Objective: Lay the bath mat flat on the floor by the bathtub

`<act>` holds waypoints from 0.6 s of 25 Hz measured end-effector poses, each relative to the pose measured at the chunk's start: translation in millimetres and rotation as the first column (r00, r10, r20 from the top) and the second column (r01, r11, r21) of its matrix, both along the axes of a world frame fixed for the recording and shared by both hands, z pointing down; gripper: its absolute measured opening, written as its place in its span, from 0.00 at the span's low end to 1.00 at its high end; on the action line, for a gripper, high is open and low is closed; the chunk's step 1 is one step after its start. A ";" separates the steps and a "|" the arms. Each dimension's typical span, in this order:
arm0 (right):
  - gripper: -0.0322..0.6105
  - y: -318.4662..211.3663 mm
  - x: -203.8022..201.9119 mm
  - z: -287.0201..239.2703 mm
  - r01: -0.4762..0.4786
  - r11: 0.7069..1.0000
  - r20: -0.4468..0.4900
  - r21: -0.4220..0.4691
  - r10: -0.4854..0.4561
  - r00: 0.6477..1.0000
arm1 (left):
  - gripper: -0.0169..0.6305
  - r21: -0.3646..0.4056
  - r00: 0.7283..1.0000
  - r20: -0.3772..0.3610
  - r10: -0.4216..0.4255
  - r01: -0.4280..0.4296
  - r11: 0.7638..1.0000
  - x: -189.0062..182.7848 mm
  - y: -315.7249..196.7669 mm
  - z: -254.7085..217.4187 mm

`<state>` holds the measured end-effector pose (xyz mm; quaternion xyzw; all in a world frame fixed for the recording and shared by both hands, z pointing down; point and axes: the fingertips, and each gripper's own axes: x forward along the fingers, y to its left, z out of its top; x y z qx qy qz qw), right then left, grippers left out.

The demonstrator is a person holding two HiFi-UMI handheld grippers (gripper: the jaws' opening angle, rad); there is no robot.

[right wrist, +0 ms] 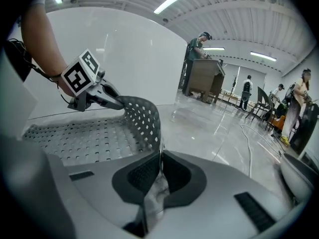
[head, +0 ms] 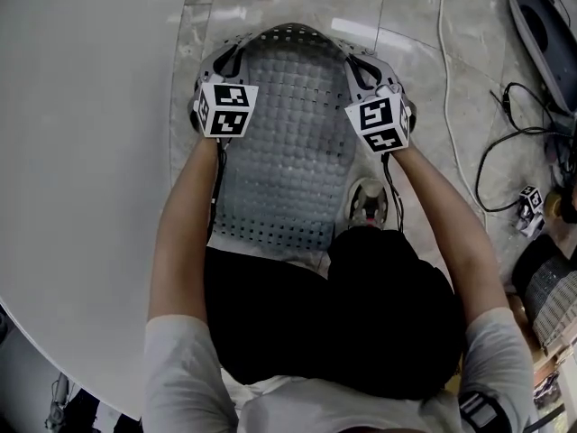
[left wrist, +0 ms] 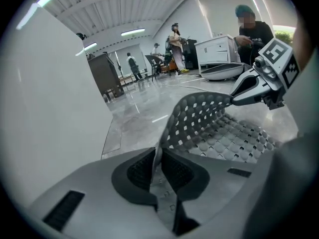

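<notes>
The bath mat [head: 287, 142] — grey, rubbery, punched full of holes — stretched away from the person's knees. Its near end appeared to rest on the floor [head: 424, 79] just beside the white bathtub [head: 81, 152], and its far end was lifted and curling. The left hand-held gripper [head: 227, 59] was clamped on the far left corner and the right hand-held gripper [head: 362, 67] on the far right one. In each gripper view the pads were pressed together on a thin fold of mat.

It looked light and floppy, bowing between the two corners, so corner grips held well apart seemed the sensible hold to keep it spread. Soft rubber on polished tile would likely cling rather than slide — and a curled edge could tuck under.

To the right, a white cable [head: 444, 79] and black cables [head: 505, 142] lay on the floor, near the mat but clear of it. A small round thing [head: 368, 201] that I couldn't identify sat at the mat's near right edge. The tub wall hemmed in the left side.
</notes>
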<state>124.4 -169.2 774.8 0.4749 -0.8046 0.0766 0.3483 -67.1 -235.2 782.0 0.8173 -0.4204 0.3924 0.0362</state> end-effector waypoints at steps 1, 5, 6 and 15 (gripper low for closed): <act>0.09 -1.9 0.3 1.9 0.001 1.000 -0.001 0.003 -0.001 1.000 | 0.07 -0.002 1.000 0.002 0.000 0.000 1.000 0.9 -1.0 3.3; 0.09 -10.4 -0.2 7.1 0.015 1.000 -0.009 0.015 -0.015 1.000 | 0.07 -0.016 1.000 0.009 -0.011 0.011 1.000 0.6 -5.4 14.0; 0.09 -12.3 0.0 7.6 0.016 1.000 -0.010 0.018 -0.016 1.000 | 0.07 -0.019 1.000 0.006 -0.017 0.017 1.000 0.5 -7.0 15.1; 0.09 -26.0 11.6 8.0 -0.016 0.999 -0.009 0.046 0.016 1.000 | 0.07 0.010 0.999 0.015 -0.030 0.030 1.000 5.4 -11.4 13.1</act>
